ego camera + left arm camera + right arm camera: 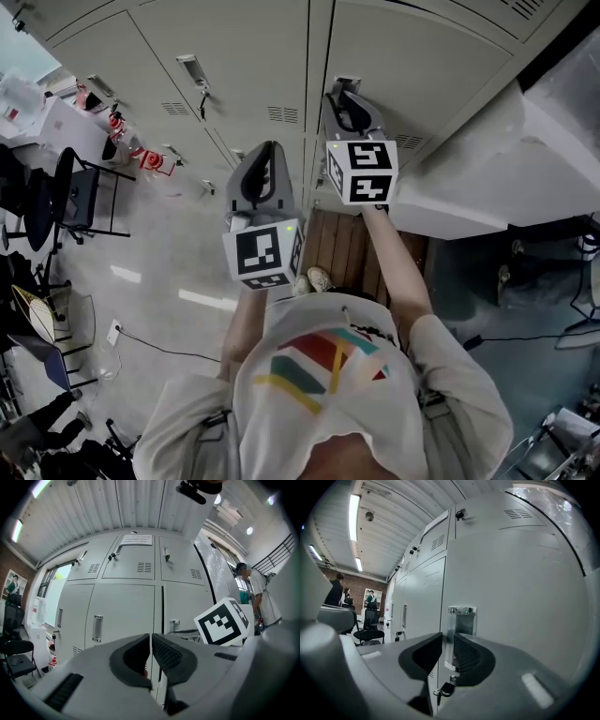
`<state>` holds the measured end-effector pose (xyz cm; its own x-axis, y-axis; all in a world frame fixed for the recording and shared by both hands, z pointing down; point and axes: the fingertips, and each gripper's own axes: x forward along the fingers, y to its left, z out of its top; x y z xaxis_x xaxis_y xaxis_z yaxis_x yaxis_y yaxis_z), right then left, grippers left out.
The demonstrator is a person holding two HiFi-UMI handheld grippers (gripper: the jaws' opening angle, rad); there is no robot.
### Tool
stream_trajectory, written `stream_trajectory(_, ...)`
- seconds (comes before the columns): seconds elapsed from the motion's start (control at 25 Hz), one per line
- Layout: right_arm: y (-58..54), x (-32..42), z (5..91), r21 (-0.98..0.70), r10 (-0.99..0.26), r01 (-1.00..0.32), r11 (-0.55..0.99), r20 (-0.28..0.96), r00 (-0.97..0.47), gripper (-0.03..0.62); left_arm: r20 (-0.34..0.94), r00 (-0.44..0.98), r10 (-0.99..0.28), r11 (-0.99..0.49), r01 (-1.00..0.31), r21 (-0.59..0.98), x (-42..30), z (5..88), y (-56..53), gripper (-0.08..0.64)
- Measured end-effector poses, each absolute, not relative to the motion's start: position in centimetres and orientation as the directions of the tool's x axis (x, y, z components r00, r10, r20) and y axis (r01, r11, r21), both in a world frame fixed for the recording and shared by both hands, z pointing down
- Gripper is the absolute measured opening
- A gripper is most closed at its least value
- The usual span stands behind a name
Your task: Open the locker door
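The grey locker door (422,66) (511,597) has a recessed metal handle (345,84) (461,613). My right gripper (352,98) (447,651) is at that handle, its jaws pinched on the handle's left edge. A key (449,688) hangs just under the handle. My left gripper (265,173) (150,656) hangs lower and to the left, off the lockers, shut on nothing. In the left gripper view the same handle (174,624) shows beside the right gripper's marker cube (222,623).
More locker doors (225,56) stand to the left. Office chairs (80,197) and red-and-white items (150,161) sit on the floor at left. A white covered bulk (525,159) is close at right. I stand on a wooden mat (342,244). A person (255,592) stands at far right.
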<state>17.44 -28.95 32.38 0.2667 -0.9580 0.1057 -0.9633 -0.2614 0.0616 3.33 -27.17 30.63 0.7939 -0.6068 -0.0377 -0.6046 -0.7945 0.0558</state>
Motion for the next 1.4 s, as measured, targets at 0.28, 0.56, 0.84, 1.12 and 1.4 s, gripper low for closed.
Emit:
stream_trajectory(0.28, -27.6, 16.3, 32.4, 0.067, -0.970, -0.976, -0.207, 0.115, 0.214, 0.074, 0.001, 0.834, -0.552, -0.829, -0.549, 0.104, 4.3, 32.1, -26.9, 0.023)
stream_trajectory(0.56, -25.7, 14.9, 32.4, 0.051, -0.977, -0.986, -0.157, 0.137, 0.163, 0.075, 0.008, 0.880, -0.475, -0.871, -0.472, 0.135, 5.7, 33.0, -26.0, 0.024)
stream_trajectory(0.84, -23.6, 13.7, 32.3, 0.048, -0.983, -0.993, -0.104, 0.148, 0.110, 0.077, 0.078, 0.925, -0.371, -0.909, -0.379, 0.175, 7.9, 35.8, -24.2, 0.095)
stream_trajectory(1.12, -21.8, 13.1, 32.4, 0.047, -0.984, -0.995, -0.089, 0.150, 0.095, 0.078, 0.172, 0.942, -0.288, -0.930, -0.318, 0.183, 9.8, 38.9, -22.7, 0.137)
stream_trajectory(1.4, -20.0, 12.5, 32.4, 0.040, -0.986, -0.997, -0.068, 0.149, 0.073, 0.080, 0.224, 0.949, -0.224, -0.945, -0.268, 0.190, 10.9, 40.5, -21.7, 0.146)
